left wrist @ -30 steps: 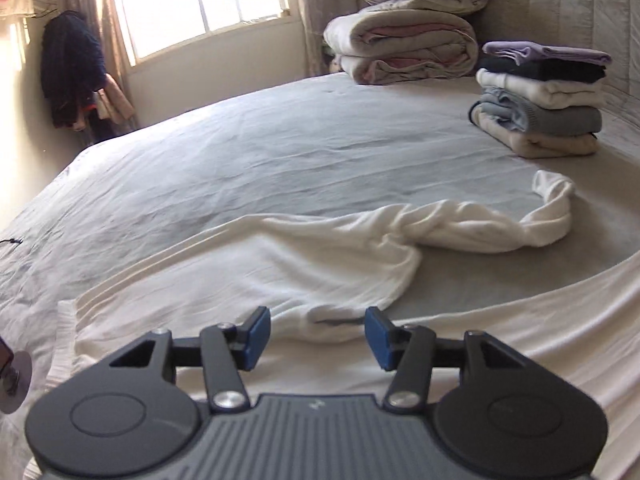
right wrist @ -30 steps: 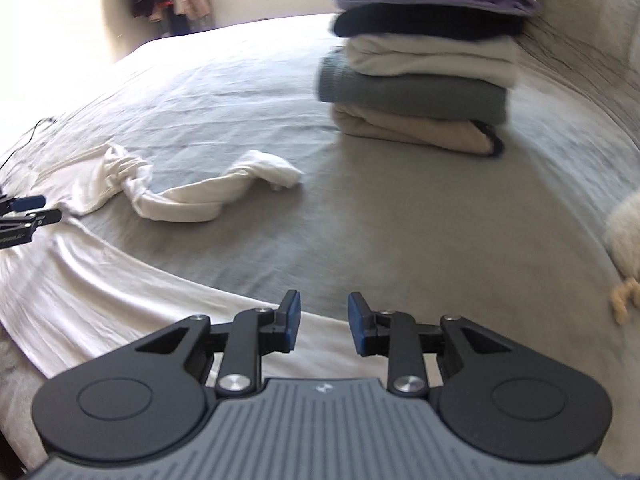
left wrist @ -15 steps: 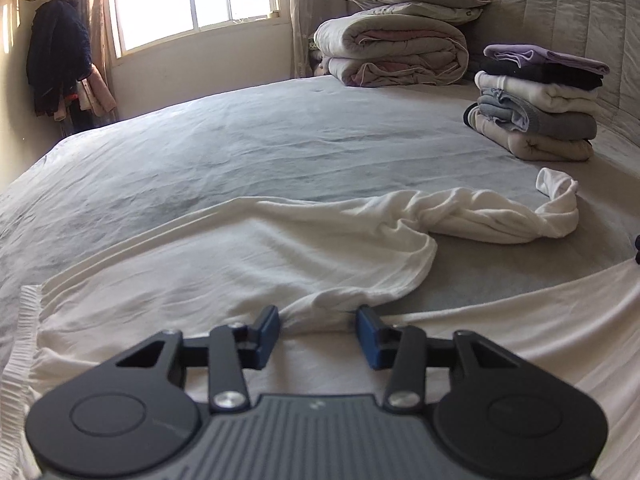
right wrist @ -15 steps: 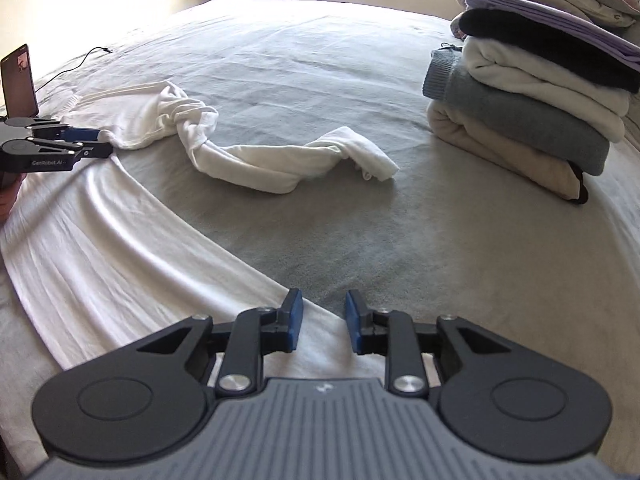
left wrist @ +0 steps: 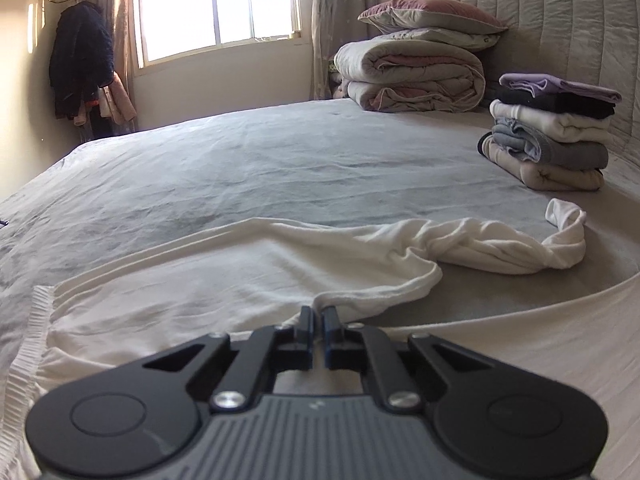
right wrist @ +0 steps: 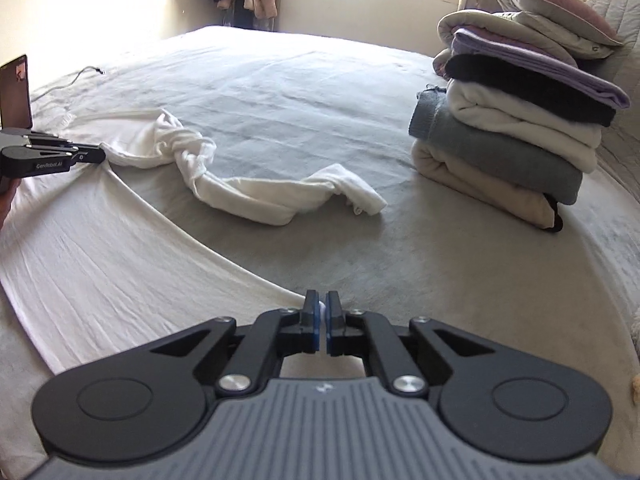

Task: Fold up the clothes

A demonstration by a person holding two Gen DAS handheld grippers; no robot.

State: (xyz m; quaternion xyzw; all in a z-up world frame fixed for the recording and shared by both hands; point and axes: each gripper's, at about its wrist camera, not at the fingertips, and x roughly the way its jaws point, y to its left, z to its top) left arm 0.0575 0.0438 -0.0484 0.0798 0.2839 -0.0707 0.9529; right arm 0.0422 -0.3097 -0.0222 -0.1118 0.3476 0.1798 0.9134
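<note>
Your left gripper [left wrist: 316,314] and right gripper [right wrist: 321,305] both pinch the white shirt [left wrist: 224,276]; folded pile [right wrist: 516,136] at two o'clock.

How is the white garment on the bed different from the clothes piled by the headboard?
The white garment lies spread out with one twisted sleeve; the pile is folded and stacked. The garment is one white piece; the pile mixes lilac, black, cream and grey. Both claws pinch the garment; nothing holds the pile. Both rest on the bed.
</note>
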